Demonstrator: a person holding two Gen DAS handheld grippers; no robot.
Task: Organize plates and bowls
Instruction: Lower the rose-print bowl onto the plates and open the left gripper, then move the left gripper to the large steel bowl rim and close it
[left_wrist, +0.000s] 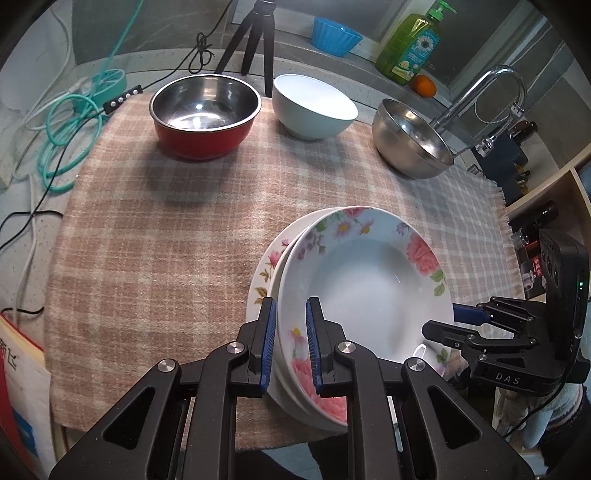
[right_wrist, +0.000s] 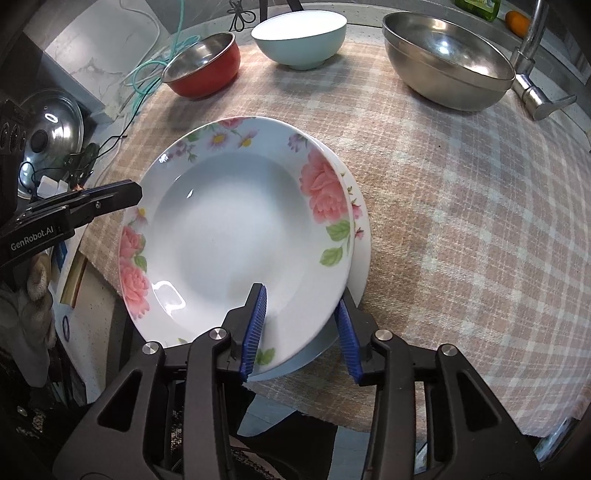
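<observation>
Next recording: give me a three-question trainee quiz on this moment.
1. How many bowls stand beyond the plates?
2. True or false: the top floral plate rests on another plate.
3. The left gripper and right gripper both have their jaws astride the rim of: A) red bowl B) top floral plate C) steel bowl.
Key: 1) three; 2) true; 3) B.
</observation>
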